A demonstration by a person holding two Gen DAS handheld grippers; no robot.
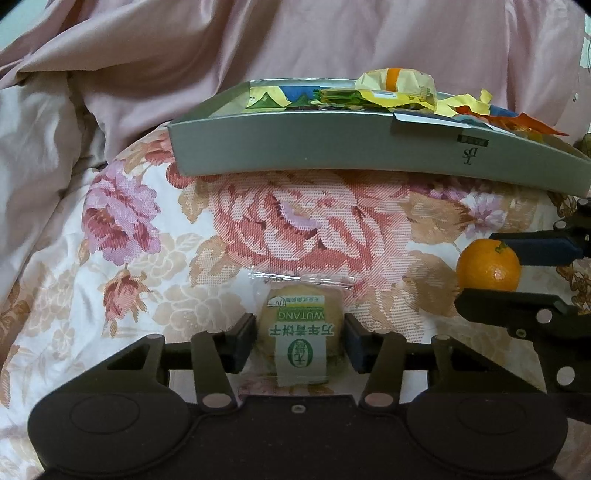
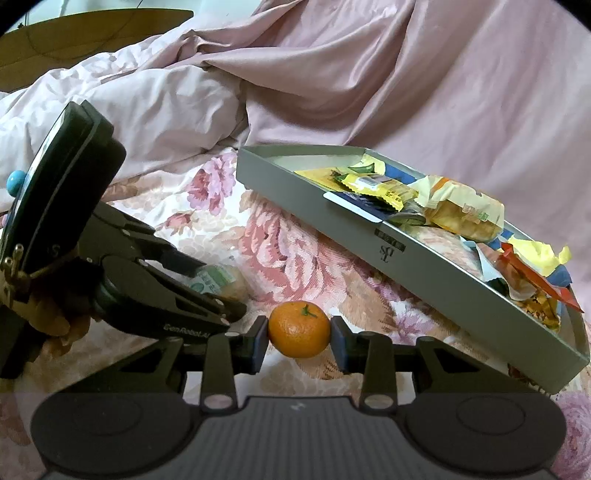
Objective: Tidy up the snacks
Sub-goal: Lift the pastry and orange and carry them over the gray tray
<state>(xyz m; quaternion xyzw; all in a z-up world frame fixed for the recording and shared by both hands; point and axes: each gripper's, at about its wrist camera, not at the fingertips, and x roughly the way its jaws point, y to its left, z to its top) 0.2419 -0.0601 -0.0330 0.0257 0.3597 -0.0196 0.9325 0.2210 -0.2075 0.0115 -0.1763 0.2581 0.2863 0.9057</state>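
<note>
A clear-wrapped round biscuit packet [image 1: 295,325] with green print lies on the floral bedspread. My left gripper [image 1: 300,343] has both pads against the packet's sides. A small mandarin [image 2: 299,334] with a green stem sits on the bedspread, gripped between the pads of my right gripper [image 2: 299,341]. In the left wrist view the mandarin [image 1: 491,271] and the right gripper [image 1: 480,269] appear at the right edge. The right wrist view shows the left gripper [image 2: 218,286] on the left, around the packet [image 2: 216,278]. Beyond both stands a grey tray [image 1: 314,147] filled with wrapped snacks [image 2: 465,214].
A rumpled pink duvet [image 1: 295,44] is piled behind the tray [image 2: 443,280]. The floral bedspread [image 1: 295,221] lies between the grippers and the tray. A person's hand [image 2: 55,317] holds the left gripper. A wooden surface [image 2: 74,33] shows at the top left.
</note>
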